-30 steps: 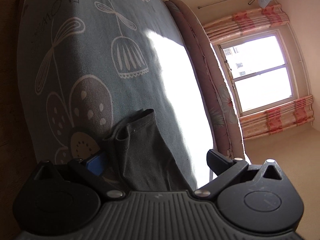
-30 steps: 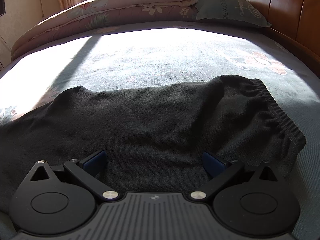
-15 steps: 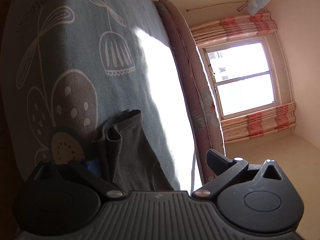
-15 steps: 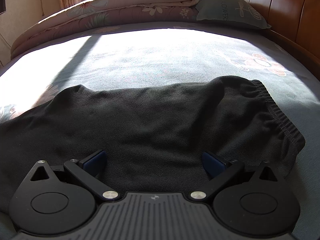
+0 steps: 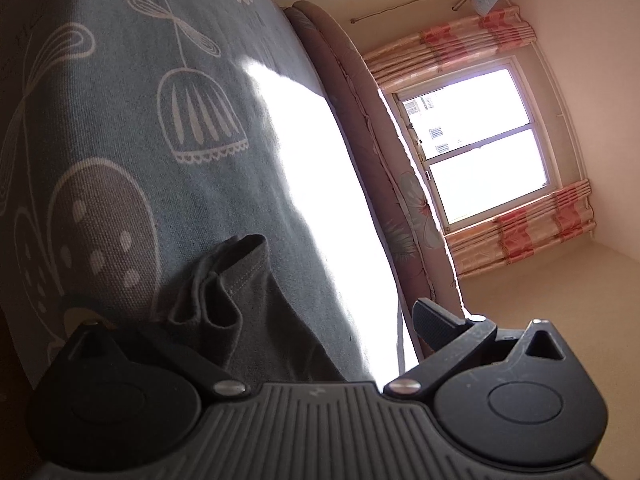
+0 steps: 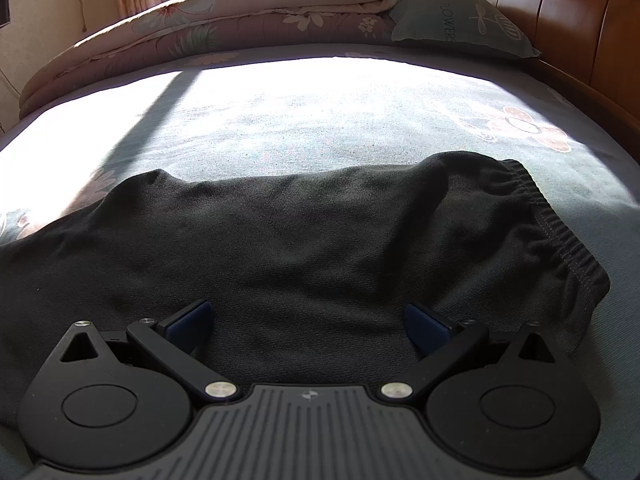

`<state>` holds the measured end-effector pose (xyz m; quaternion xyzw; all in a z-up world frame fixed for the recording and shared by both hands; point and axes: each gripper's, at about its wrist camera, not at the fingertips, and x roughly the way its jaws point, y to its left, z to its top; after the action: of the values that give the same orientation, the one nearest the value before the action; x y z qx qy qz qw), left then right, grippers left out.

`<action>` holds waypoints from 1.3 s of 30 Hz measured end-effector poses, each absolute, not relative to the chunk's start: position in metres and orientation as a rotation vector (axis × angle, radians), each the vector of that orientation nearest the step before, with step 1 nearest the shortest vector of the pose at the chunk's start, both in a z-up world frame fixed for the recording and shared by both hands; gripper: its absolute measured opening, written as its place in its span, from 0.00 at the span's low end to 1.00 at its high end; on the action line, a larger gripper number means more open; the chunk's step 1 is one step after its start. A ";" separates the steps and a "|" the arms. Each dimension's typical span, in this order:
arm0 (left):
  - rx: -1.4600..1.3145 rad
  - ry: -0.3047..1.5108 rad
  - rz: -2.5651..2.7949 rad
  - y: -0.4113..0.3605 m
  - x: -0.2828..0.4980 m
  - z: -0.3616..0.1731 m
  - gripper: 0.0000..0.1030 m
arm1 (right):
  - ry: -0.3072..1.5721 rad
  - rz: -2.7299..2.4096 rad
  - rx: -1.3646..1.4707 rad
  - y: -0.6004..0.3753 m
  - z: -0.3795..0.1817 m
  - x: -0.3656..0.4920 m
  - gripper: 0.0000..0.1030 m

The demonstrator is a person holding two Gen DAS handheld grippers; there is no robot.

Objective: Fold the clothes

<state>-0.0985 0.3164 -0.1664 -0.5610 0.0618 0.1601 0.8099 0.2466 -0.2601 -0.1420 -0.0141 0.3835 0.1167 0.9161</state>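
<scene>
Clothes: one dark garment [image 6: 312, 240] lies spread on the bed [image 6: 320, 120], with its stretchy waistband [image 6: 560, 236] at the right end. It looks like a pair of pants or shorts.
Left end: in the left wrist view, a stitched hem [image 5: 236, 276] of the same dark cloth is bunched into a few soft folds.
Right gripper [image 6: 308, 324]: its jaws are wide apart and hold nothing. It sits low over the middle of the cloth, likely so it can press or pinch it.
Left gripper [image 5: 280, 332]: its jaws are apart too. One finger [image 5: 436, 320] shows; the other is hidden in shadow. The cloth runs between them, but nothing pinches it.
Why two: one gripper is at each part of the cloth, likely so both can lift it evenly.
Count: one garment, two grippers, one pillow [image 6: 460, 28], one rolled quilt [image 6: 240, 28].
</scene>
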 end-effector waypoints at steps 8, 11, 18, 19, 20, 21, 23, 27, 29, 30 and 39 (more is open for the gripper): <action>-1.170 0.189 0.398 0.317 -0.100 -0.162 0.75 | 0.782 0.235 -0.031 -0.259 -0.143 0.245 1.00; -1.166 0.214 0.445 0.317 -0.101 -0.166 0.43 | 0.780 0.234 -0.036 -0.258 -0.144 0.245 1.00; -1.157 0.266 0.535 0.317 -0.103 -0.173 0.09 | 0.766 0.234 -0.056 -0.256 -0.145 0.244 1.00; -1.143 0.276 0.539 0.317 -0.102 -0.171 0.09 | 0.763 0.236 -0.062 -0.255 -0.145 0.244 1.00; -1.123 0.286 0.538 0.316 -0.101 -0.170 0.09 | 0.767 0.235 -0.061 -0.255 -0.144 0.245 1.00; -1.103 0.296 0.538 0.316 -0.100 -0.168 0.09 | 0.783 0.231 -0.059 -0.254 -0.142 0.247 1.00; -1.065 0.315 0.534 0.315 -0.099 -0.165 0.09 | 0.835 0.237 -0.035 -0.250 -0.132 0.251 1.00; -1.010 0.337 0.519 0.312 -0.100 -0.162 0.09 | 0.824 0.529 0.173 -0.204 -0.091 0.236 1.00; -0.981 0.353 0.520 0.311 -0.098 -0.158 0.09 | 0.858 0.723 0.215 -0.156 -0.074 0.227 1.00; -0.969 0.361 0.521 0.310 -0.097 -0.156 0.09 | 0.887 0.799 0.221 -0.134 -0.070 0.224 1.00; -0.973 0.371 0.526 0.305 -0.096 -0.153 0.09 | 1.254 1.243 0.243 0.079 -0.100 0.177 1.00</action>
<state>-0.0964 0.3053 -0.1528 -0.4595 0.1753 0.2482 0.8346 0.1766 0.0787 -0.0997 0.1061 0.5473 0.5424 0.6286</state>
